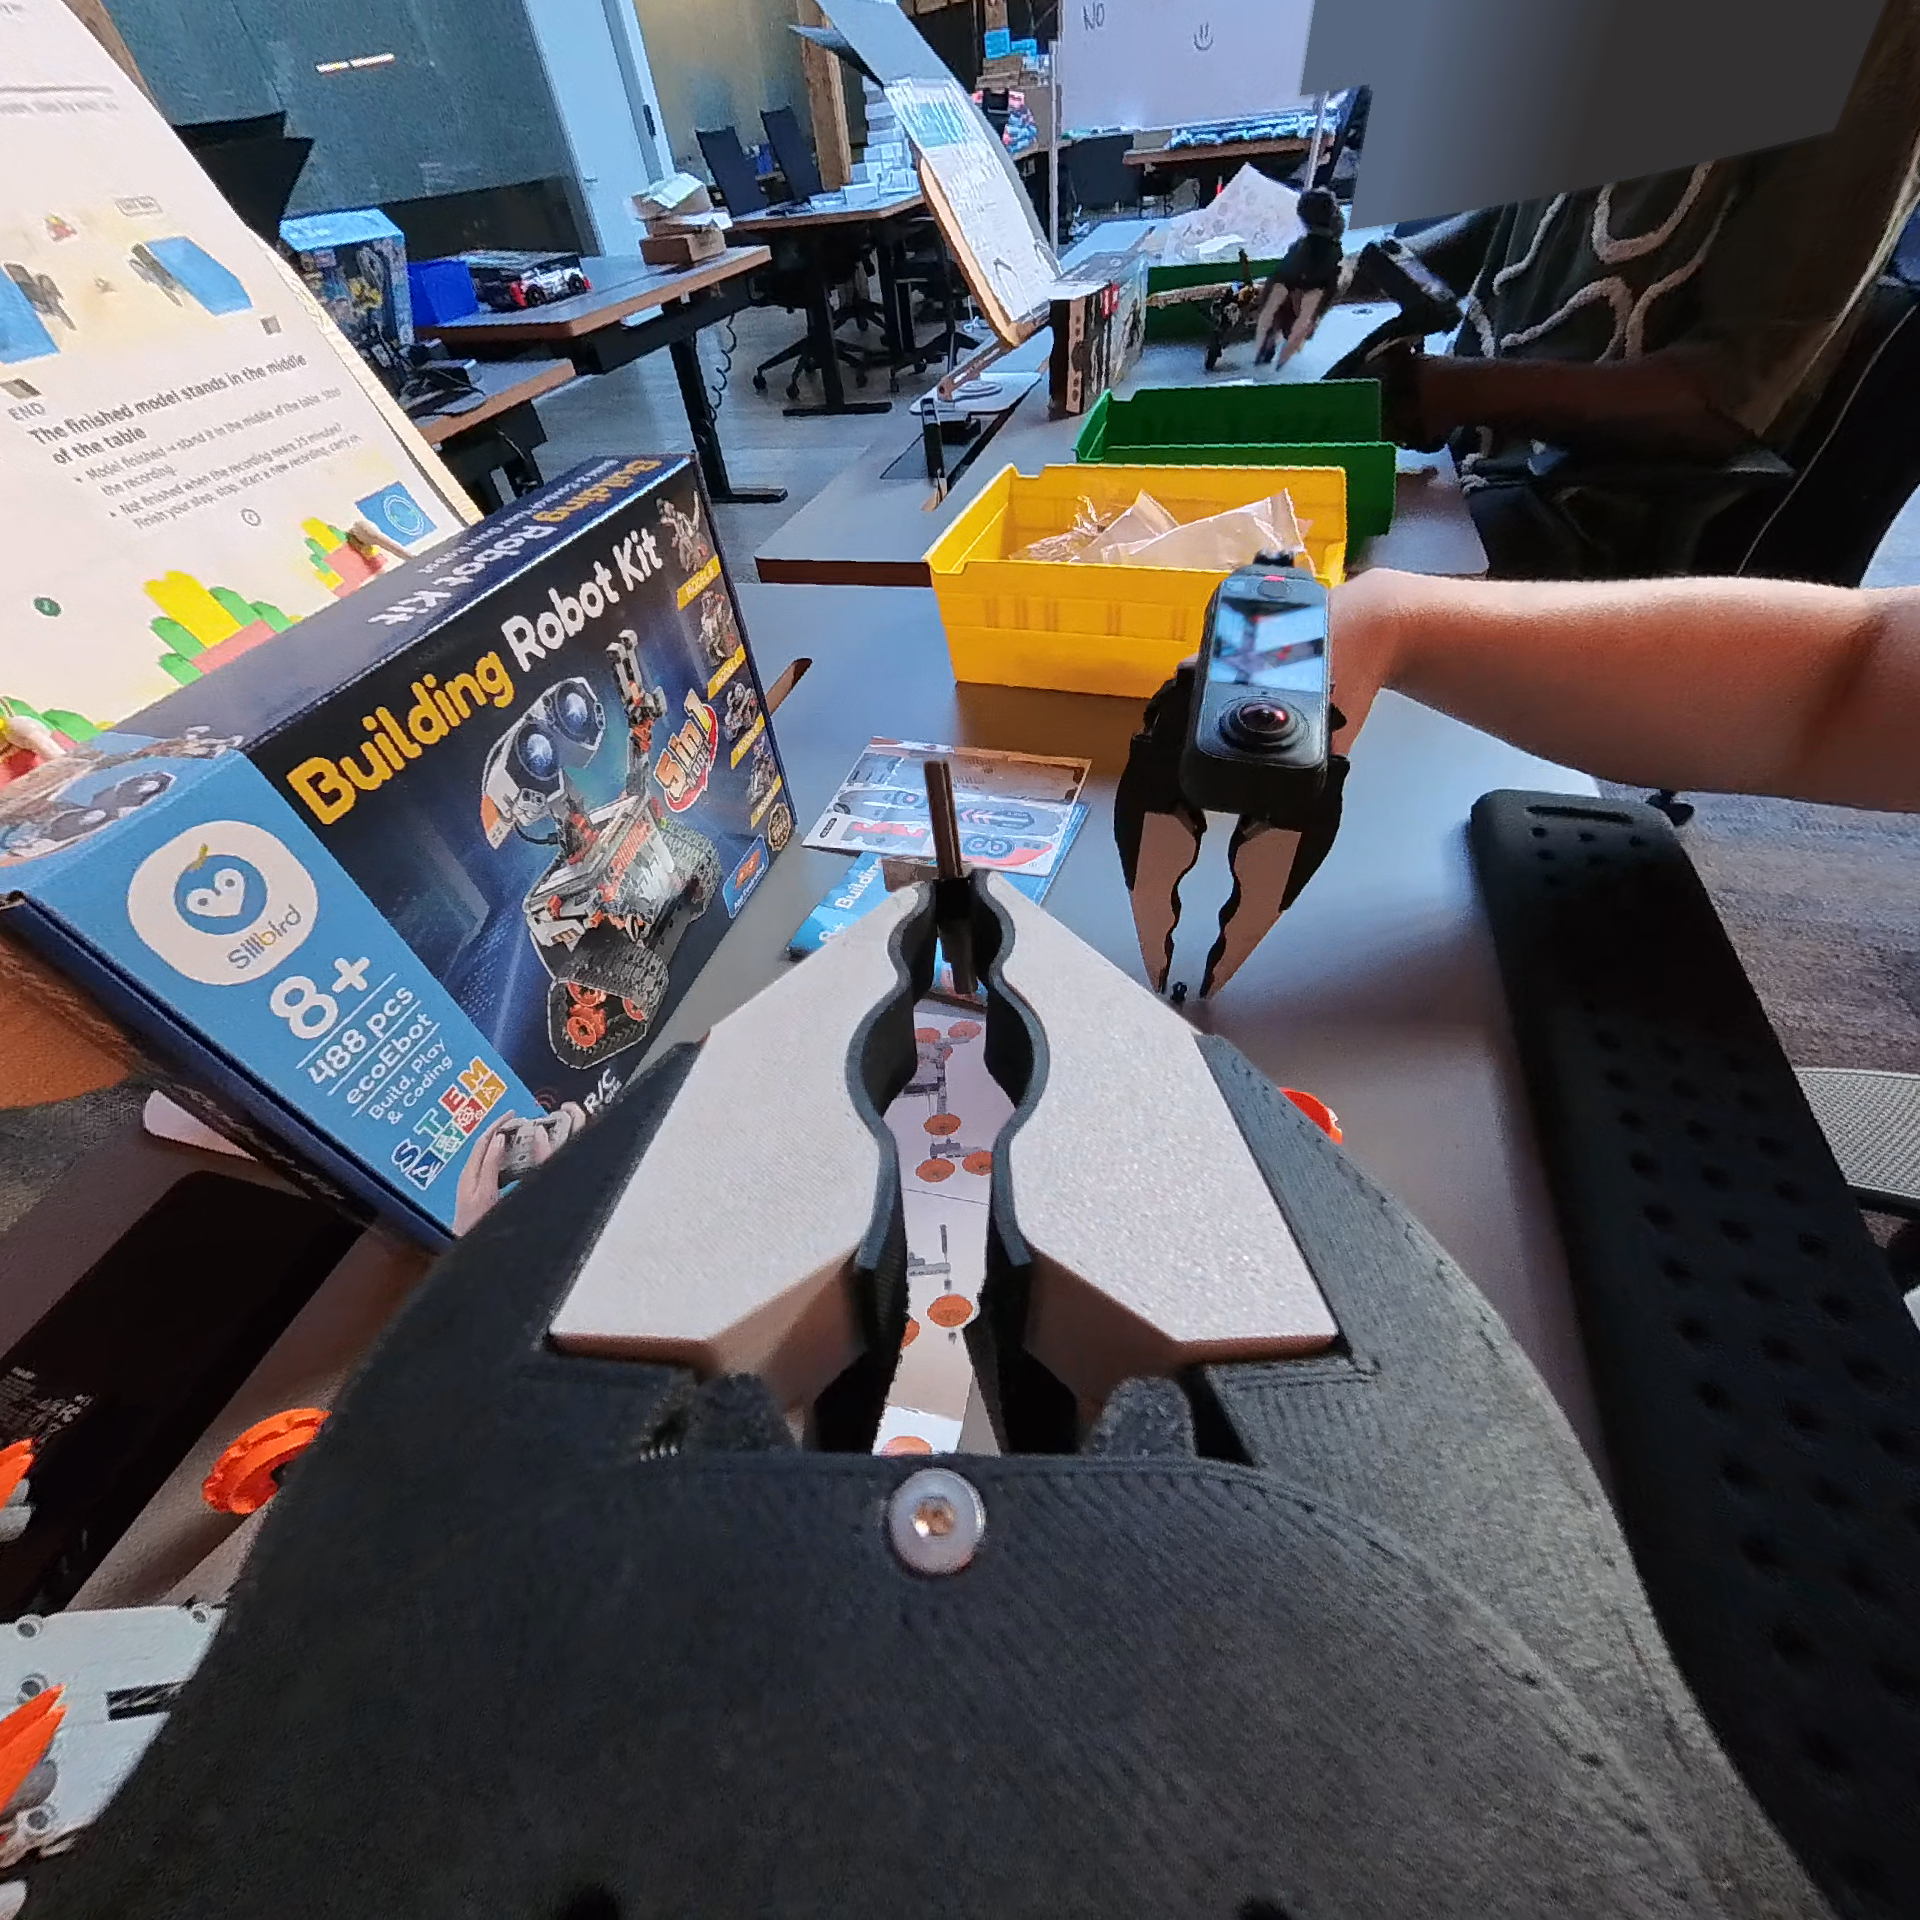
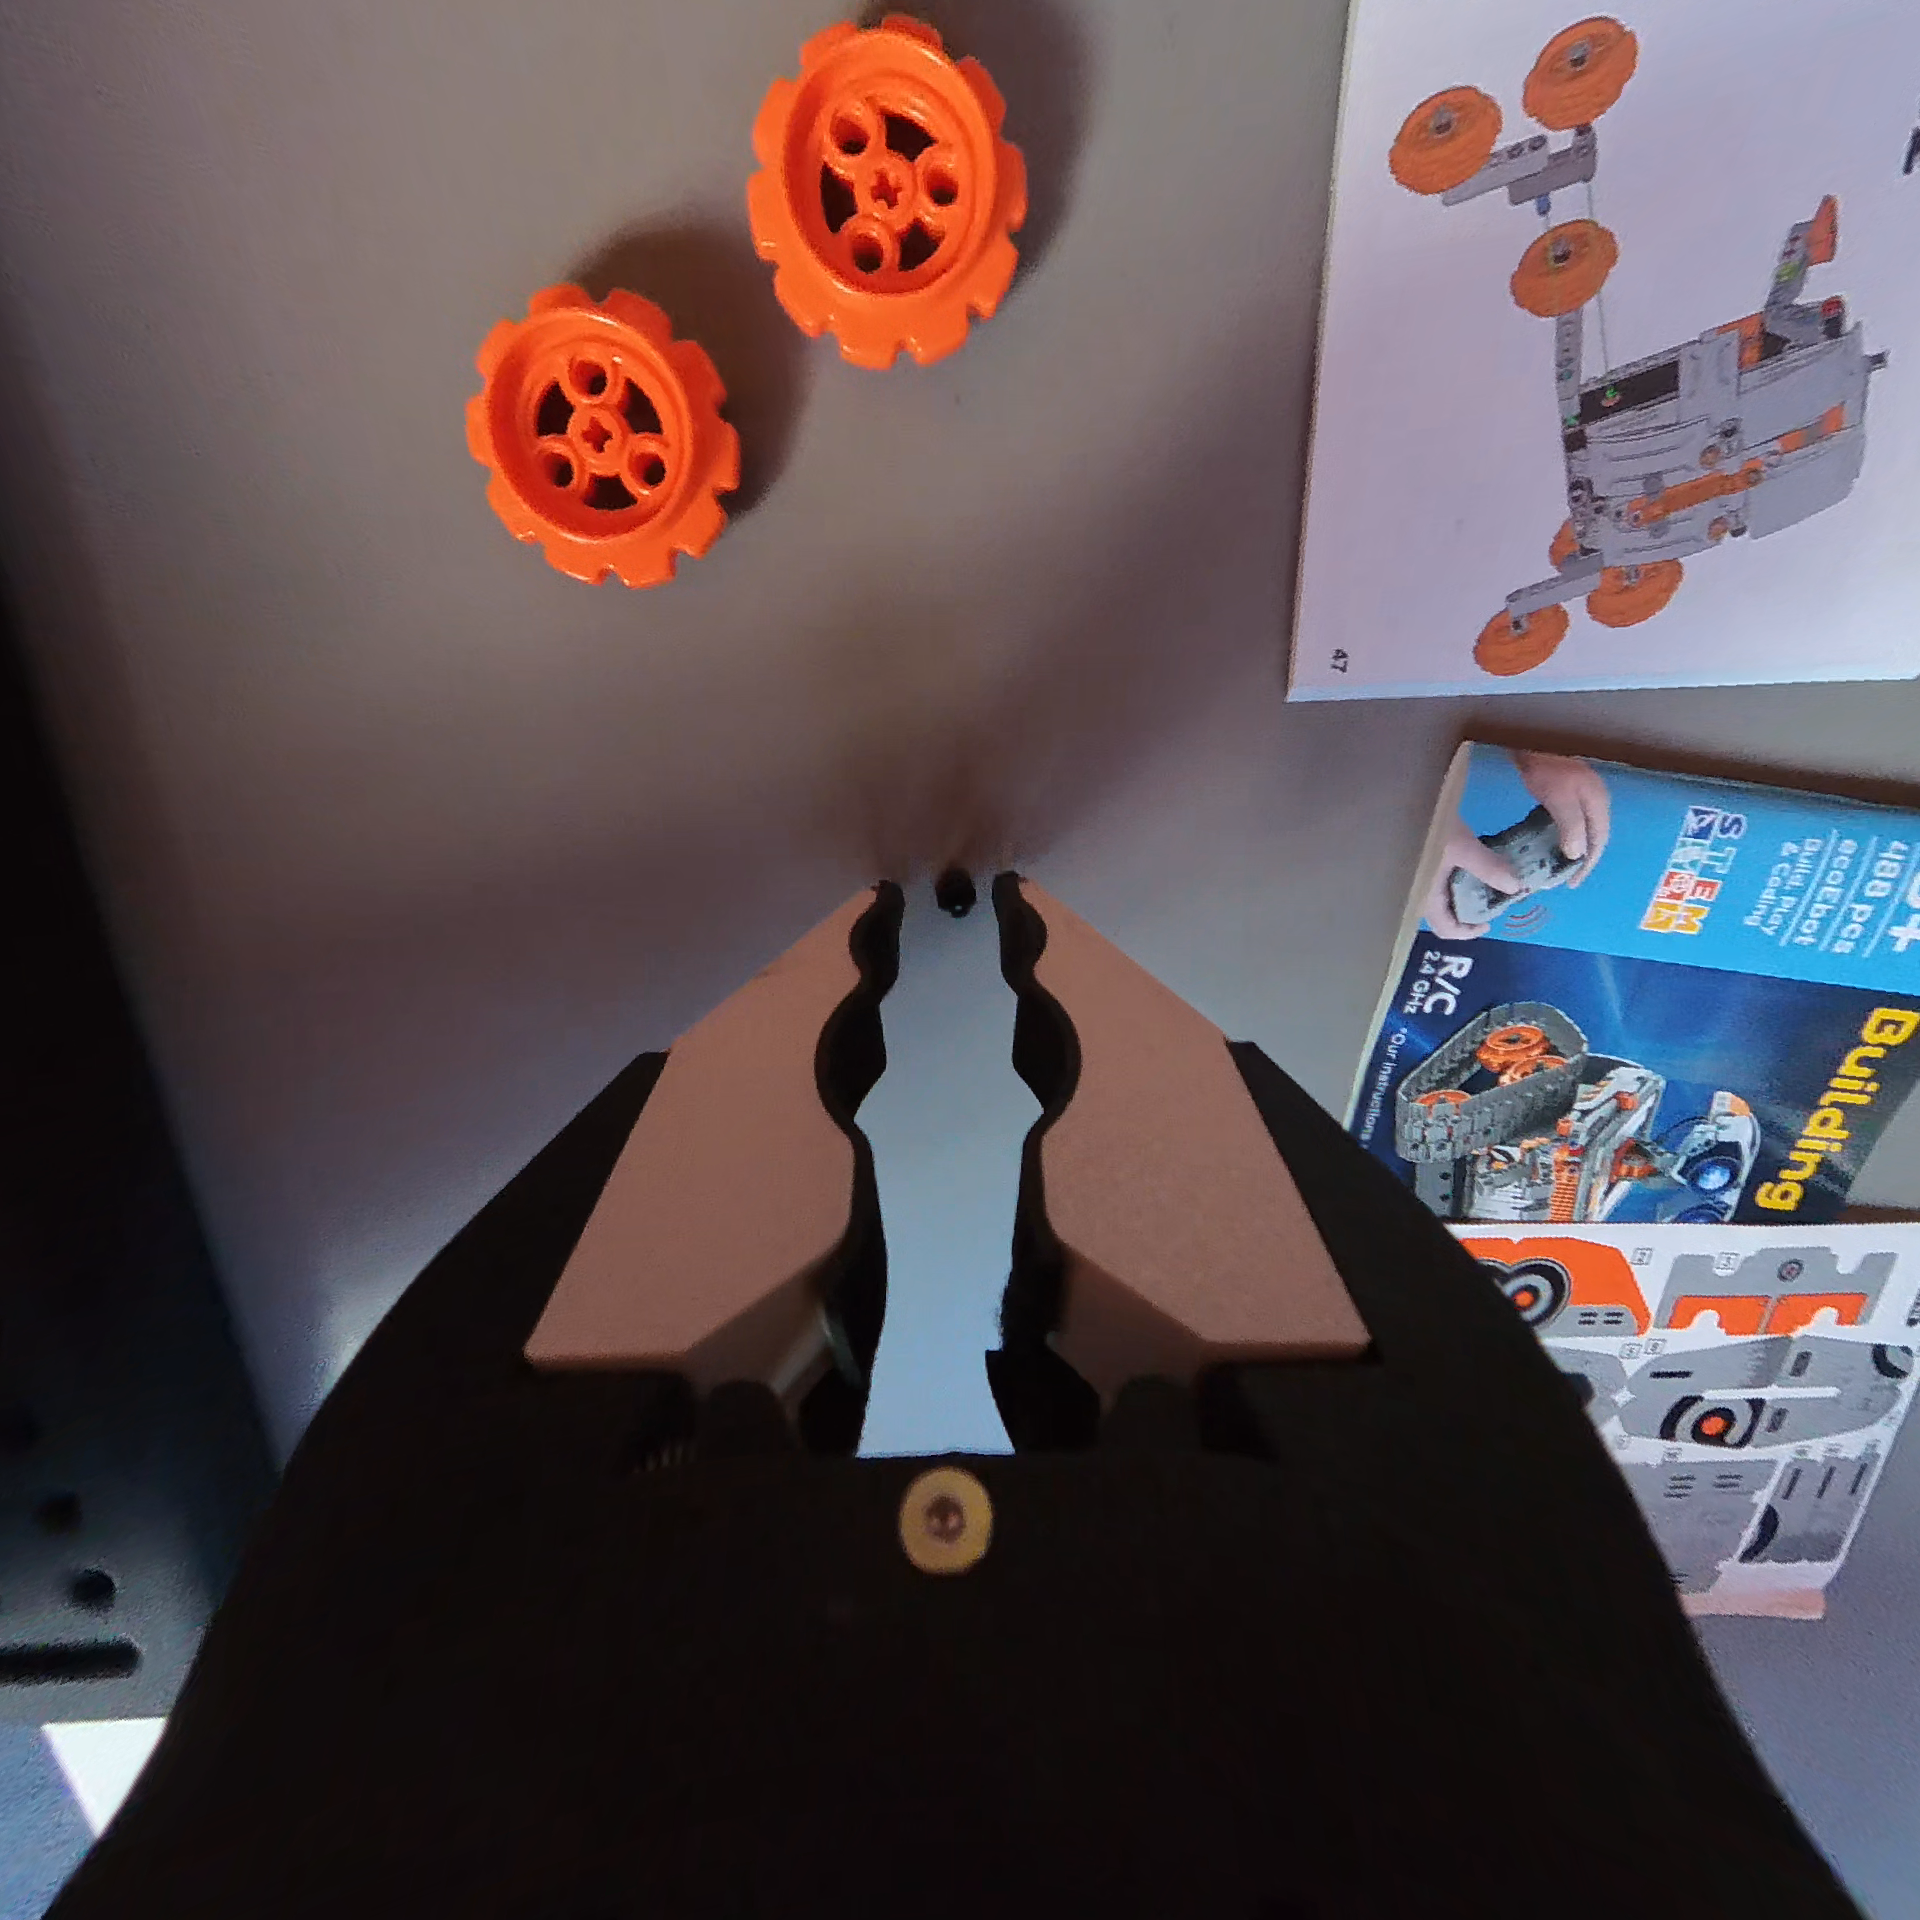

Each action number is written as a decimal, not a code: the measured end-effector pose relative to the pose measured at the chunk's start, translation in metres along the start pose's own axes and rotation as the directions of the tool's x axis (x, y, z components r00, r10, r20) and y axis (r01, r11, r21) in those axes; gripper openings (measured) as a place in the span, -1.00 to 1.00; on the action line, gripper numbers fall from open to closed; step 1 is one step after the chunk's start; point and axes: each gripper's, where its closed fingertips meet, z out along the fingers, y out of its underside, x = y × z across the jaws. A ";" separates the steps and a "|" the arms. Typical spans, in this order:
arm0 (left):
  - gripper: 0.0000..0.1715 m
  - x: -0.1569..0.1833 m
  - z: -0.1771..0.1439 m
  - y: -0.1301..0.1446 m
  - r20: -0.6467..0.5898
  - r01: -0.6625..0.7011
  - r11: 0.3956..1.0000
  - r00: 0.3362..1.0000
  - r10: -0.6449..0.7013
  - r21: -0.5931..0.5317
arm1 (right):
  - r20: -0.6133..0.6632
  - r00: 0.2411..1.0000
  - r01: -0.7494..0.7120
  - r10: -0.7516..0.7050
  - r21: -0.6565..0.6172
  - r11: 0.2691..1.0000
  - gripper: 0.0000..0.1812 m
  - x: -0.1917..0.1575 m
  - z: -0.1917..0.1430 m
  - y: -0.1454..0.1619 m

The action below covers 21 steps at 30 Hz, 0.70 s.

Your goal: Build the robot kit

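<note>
Left wrist view: my left gripper [image 1: 951, 904] is up off the table [image 1: 1403, 987], tips pressed together on a thin dark axle [image 1: 943, 821].
Axle: slim, straight and hard-looking, standing upright out of my fingertips, its lower end tucked in the first notch of the wavy black pads.
Right wrist view: my right gripper [image 2: 945, 894] points down at the table, fingers a little apart, nothing pinched.
Black pin [image 2: 953, 896]: tiny, stubby and dark, lying on the table right between my right fingertips. I see a sliver of gap on each side, so I am straddling it, not holding it.
Orange wheels: two of them, one [image 2: 885, 192] and the other [image 2: 603, 436], glossy plastic with toothed rims and round holes about a cross hub. They lie flat, near each other, well ahead of my right tips.
Instruction page [image 2: 1621, 343]: smooth white paper, flat, off to the right.
Kit box [image 1: 447, 831]: printed cardboard, tilted, left of my left gripper.
Sticker sheet [image 2: 1714, 1403]: grey and orange shapes, just beside my right fingers.
Yellow bin [image 1: 1049, 623]: ribbed plastic at the far side, crinkled clear bags inside.
</note>
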 end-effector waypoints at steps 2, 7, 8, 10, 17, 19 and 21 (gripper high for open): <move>-0.96 0.000 0.003 0.003 0.000 -0.002 1.000 1.000 0.002 -0.018 | -0.005 1.000 -0.018 0.018 0.000 1.000 -0.81 0.003 0.001 -0.001; -0.96 0.002 0.008 0.007 -0.010 -0.001 0.999 1.000 0.001 -0.038 | 0.005 1.000 -0.028 0.028 -0.012 1.000 -0.89 0.005 0.002 0.001; -0.97 0.001 0.008 0.007 -0.010 0.001 0.999 1.000 -0.001 -0.038 | 0.006 0.999 -0.034 0.034 -0.009 0.999 -0.89 0.005 0.002 0.001; -0.97 0.001 0.008 0.008 -0.015 0.005 0.999 1.000 -0.005 -0.037 | -0.001 0.999 -0.045 0.045 -0.010 0.999 -0.81 0.007 0.002 0.003; -0.97 0.002 0.008 0.009 -0.026 0.016 0.999 1.000 -0.017 -0.032 | 0.026 0.999 -0.047 0.047 0.005 0.999 -0.91 0.000 0.001 0.006; -0.97 0.001 0.007 0.009 -0.026 0.020 0.999 0.999 -0.021 -0.032 | 0.011 0.998 -0.059 0.059 0.013 0.998 -0.82 0.003 0.000 0.005; -0.97 0.002 0.007 0.009 -0.030 0.025 0.999 0.999 -0.026 -0.030 | 0.019 0.998 -0.064 0.063 0.028 0.998 -0.83 0.002 -0.001 0.002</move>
